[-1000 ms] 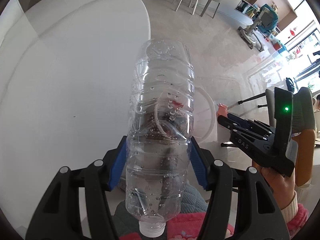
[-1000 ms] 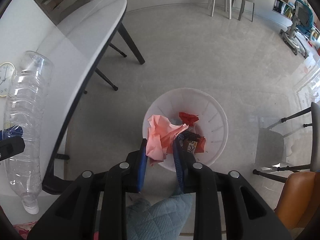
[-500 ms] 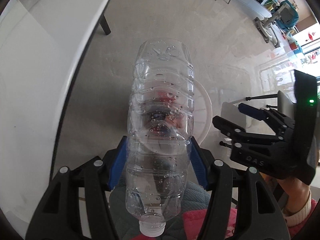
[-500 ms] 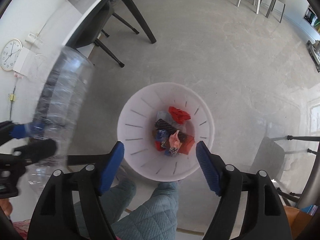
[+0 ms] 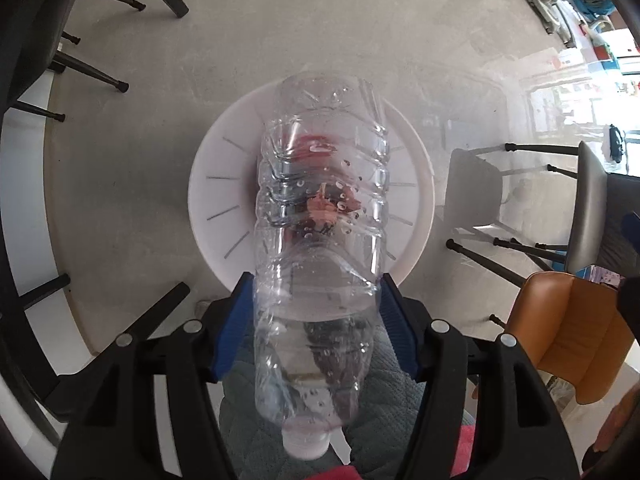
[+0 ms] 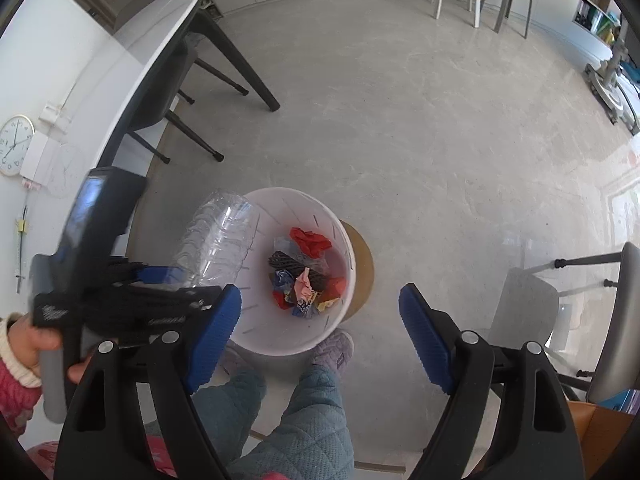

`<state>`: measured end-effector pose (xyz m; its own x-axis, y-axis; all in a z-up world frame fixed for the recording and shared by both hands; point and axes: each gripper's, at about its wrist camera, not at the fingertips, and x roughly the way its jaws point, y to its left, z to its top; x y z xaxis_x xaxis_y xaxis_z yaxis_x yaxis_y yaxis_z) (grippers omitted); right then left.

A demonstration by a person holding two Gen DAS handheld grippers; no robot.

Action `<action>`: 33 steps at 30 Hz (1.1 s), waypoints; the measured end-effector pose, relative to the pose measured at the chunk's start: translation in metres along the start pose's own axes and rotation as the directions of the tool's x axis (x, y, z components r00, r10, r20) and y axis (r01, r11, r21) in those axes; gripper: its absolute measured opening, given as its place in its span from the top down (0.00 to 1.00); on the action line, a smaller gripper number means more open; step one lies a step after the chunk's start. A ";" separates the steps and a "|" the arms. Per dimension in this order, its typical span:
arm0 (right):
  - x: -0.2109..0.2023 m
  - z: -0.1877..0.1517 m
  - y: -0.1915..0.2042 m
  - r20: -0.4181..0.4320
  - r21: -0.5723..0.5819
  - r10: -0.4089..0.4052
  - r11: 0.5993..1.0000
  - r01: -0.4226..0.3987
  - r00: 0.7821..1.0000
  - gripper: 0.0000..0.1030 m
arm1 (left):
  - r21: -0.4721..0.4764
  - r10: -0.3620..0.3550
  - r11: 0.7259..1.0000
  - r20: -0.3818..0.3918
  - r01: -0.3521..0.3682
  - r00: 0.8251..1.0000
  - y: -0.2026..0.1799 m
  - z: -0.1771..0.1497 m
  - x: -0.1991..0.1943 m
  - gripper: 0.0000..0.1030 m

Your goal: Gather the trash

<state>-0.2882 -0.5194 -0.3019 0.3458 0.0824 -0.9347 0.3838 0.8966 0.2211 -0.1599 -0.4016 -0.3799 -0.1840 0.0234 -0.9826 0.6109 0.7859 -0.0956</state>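
A home dining room: white table [image 6: 132, 52], chairs [image 5: 576, 344], wall clock [image 6: 15, 146].

No legible text; lettering on the left gripper [image 6: 160, 280] body blurred

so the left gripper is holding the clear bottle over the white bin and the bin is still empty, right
Not empty. The right wrist view shows crumpled trash lying in the white bin. The rest holds: the left gripper grips the clear bottle above that bin.
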 end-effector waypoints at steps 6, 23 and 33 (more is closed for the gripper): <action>-0.008 -0.007 -0.006 -0.014 0.012 0.014 1.000 -0.014 1.000 0.21 | -0.027 0.051 0.998 0.045 -0.050 0.998 0.001 0.001 -0.015 0.21; -0.060 0.016 0.090 0.123 -0.209 0.056 0.977 -0.030 0.991 0.04 | -0.222 0.143 0.974 0.449 -0.044 0.882 0.053 -0.100 -0.205 0.09; -0.106 0.031 0.198 0.242 -0.290 0.071 0.957 0.002 0.968 0.03 | -0.335 0.203 0.942 0.589 0.008 0.782 0.141 -0.166 -0.269 0.08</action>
<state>-0.2224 -0.3638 -0.1505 0.5692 0.0379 -0.8213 0.1200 0.9844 0.1286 -0.1523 -0.1949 -0.1027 0.4336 -0.1862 -0.8817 0.3158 0.9478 -0.0449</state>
